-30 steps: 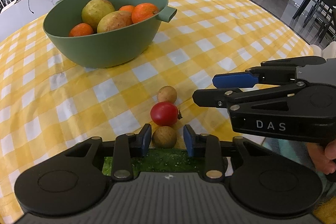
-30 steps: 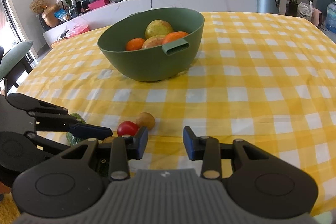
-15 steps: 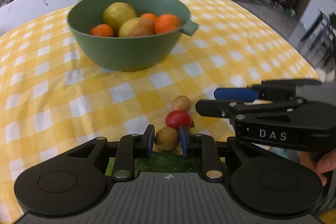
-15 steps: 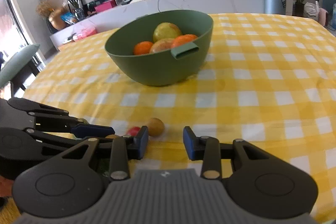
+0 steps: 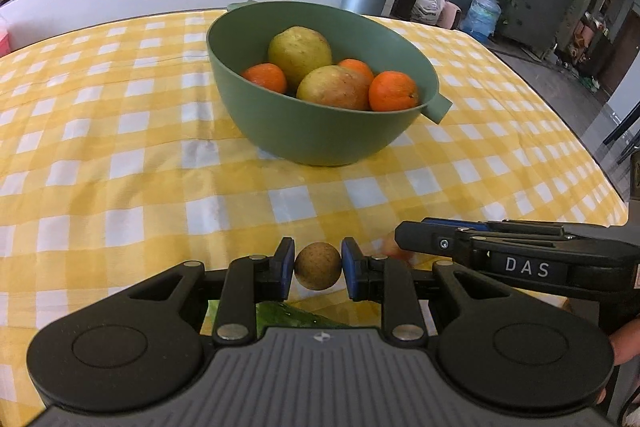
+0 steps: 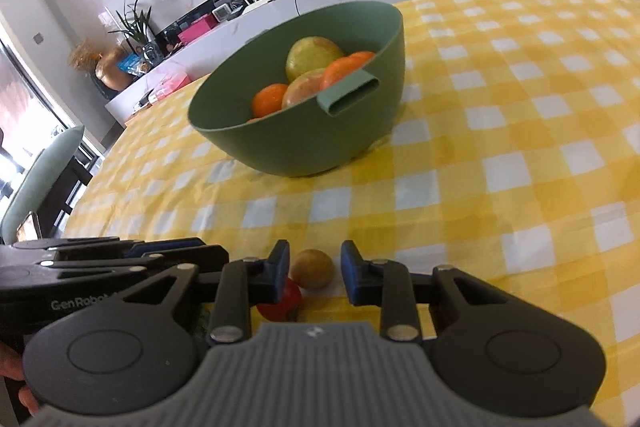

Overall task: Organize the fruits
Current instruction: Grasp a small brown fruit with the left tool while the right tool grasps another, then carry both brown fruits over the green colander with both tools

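My left gripper (image 5: pixel 318 267) is shut on a small brown round fruit (image 5: pixel 318 265) and holds it above the yellow checked tablecloth. The green bowl (image 5: pixel 320 135) ahead holds pears and oranges. My right gripper (image 6: pixel 314 269) is open, its blue pads either side of a second brown round fruit (image 6: pixel 311 269) on the cloth, with a gap on each side. A red tomato (image 6: pixel 280 301) lies just below the right gripper's left finger. The bowl also shows in the right wrist view (image 6: pixel 304 143). The right gripper shows in the left wrist view (image 5: pixel 420 233), low on the right.
A green leafy item (image 5: pixel 296 315) lies under the left gripper. The table's edge (image 5: pixel 592 163) falls away on the right. A chair (image 6: pixel 40 179) stands at the table's left side. A counter with clutter runs behind the table.
My left gripper closed on the brown fruit and lifted it off the cloth, turning toward the bowl. My right gripper moved in over the other brown fruit and the tomato.
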The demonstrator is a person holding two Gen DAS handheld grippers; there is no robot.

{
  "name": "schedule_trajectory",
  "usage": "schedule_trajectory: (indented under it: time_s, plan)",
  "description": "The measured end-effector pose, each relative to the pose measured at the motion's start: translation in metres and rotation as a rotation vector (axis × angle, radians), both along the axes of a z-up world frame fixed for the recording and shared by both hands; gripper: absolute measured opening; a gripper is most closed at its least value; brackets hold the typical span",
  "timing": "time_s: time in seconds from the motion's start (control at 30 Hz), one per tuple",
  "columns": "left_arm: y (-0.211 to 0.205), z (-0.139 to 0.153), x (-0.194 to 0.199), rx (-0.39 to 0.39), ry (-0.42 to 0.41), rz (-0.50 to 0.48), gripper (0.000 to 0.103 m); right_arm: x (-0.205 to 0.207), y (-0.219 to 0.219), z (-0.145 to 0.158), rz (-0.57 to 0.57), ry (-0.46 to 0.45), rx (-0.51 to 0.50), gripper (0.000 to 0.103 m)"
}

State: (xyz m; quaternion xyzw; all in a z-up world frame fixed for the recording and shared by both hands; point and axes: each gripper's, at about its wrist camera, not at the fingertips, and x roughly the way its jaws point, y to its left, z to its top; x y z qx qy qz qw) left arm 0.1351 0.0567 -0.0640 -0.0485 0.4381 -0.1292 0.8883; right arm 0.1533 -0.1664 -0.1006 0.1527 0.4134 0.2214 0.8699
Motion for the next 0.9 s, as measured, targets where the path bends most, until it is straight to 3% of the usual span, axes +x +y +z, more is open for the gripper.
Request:
schedule_trajectory:
  time_s: [0.27, 0.6, 0.9]
  plan:
    - [0.0, 0.0, -0.001, 0.01, -0.001, 0.002, 0.028, 0.006, 0.004, -0.006, 0.012, 0.031, 0.024, 0.022]
    - [0.001, 0.002, -0.003, 0.015, -0.019, 0.005, 0.028, 0.002, 0.005, -0.004, 0.014, -0.004, -0.002, 0.02]
    - [0.004, 0.017, -0.007, -0.02, -0.069, 0.02, 0.028, -0.014, 0.008, 0.017, 0.024, -0.136, -0.089, 0.02]
